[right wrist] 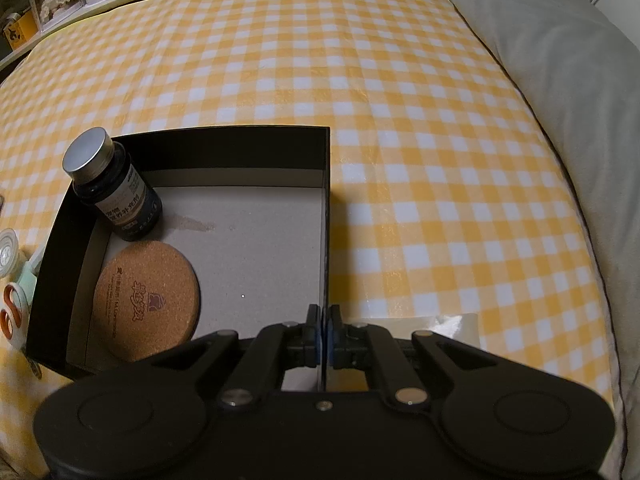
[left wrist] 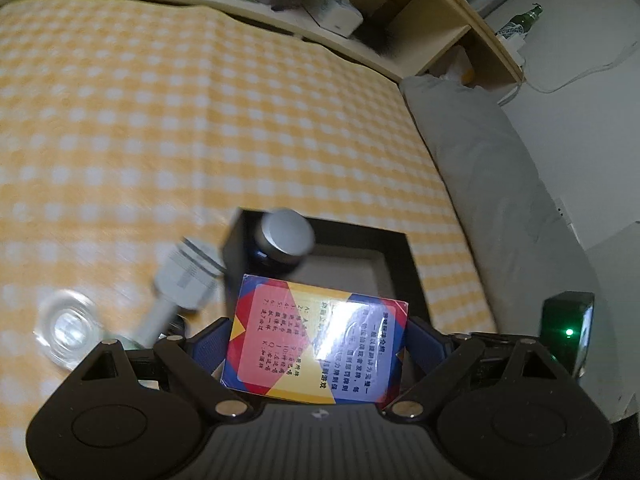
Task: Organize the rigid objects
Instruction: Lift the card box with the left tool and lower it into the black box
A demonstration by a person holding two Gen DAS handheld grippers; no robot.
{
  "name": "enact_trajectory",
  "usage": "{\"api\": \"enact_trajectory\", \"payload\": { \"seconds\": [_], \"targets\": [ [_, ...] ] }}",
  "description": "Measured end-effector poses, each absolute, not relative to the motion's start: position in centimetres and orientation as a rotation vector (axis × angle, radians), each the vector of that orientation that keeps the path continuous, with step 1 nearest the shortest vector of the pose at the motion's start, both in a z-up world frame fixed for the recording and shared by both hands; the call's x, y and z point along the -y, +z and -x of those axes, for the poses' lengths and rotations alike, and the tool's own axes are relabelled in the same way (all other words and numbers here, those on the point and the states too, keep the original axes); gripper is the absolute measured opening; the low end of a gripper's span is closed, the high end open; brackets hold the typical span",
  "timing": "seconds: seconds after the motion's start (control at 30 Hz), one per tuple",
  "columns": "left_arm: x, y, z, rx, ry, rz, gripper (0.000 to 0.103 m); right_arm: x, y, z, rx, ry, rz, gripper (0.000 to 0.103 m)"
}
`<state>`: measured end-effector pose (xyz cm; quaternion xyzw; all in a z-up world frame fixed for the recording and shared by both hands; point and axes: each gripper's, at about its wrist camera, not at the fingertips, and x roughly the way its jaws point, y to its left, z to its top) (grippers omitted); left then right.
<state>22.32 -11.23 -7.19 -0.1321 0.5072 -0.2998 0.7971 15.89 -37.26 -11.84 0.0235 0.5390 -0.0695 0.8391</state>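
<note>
Between my left gripper's (left wrist: 318, 354) wide pads sits the card box (left wrist: 316, 344), clamped, long axis running away from me. Just beyond stands the bottle (left wrist: 280, 244) in the black tray (left wrist: 396, 248). My right gripper (right wrist: 324, 340) pinches the tray wall (right wrist: 326, 216).

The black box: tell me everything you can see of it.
The black box is a shallow open tray of what looks like cardboard: black walls, grey floor faintly stained. It sits on the yellow checked cloth. Inside are a dark bottle and a cork coaster. The right gripper pinches its right wall.
</note>
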Motion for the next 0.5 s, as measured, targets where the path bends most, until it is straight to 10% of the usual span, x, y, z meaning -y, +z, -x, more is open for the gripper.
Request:
{"api": "enact_trajectory", "payload": {
  "seconds": [0.5],
  "targets": [
    [15.0,-10.0,-21.7,-1.166,-0.526,0.417,0.091,37.2,-11.9,-15.9,-1.140,-0.148,-0.047,0.004]
  ]
}}
